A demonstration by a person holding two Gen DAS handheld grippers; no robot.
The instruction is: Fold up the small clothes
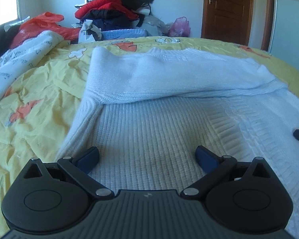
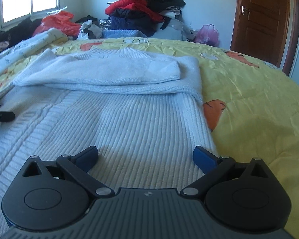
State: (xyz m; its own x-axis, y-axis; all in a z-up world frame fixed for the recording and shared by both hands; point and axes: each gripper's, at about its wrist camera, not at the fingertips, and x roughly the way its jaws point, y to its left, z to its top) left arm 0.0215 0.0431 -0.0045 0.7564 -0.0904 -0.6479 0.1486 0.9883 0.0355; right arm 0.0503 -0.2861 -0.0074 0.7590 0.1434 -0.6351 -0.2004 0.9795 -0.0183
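From the left wrist view, the left tool (image 1: 147,157) sits low over the near part of the white sweater (image 1: 149,119). Its two blue fingers are spread wide apart and hold nothing. The sweater lies flat on the yellow bed cover (image 1: 29,103) and runs straight away from the tool, toward the far wall. Its sleeves (image 1: 159,75) are already folded across the top part, like a band going side to side. The sweater's left edge is just beside the tool's left finger — so this tool is the near one for that side. At the far right a bit of the other tool peeks in.

From the right wrist view, the right tool (image 2: 145,156) hangs over the same sweater (image 2: 119,119), also wide open and empty. Here the sweater's right edge runs close by the tool's right finger, with the yellow bed cover (image 2: 249,99) beyond it. The folded sleeves (image 2: 113,73) lie across, far ahead of the tool.

I think the next fold goes from the near hem up toward the sleeves — each tool looks well placed for the corner on its own side.
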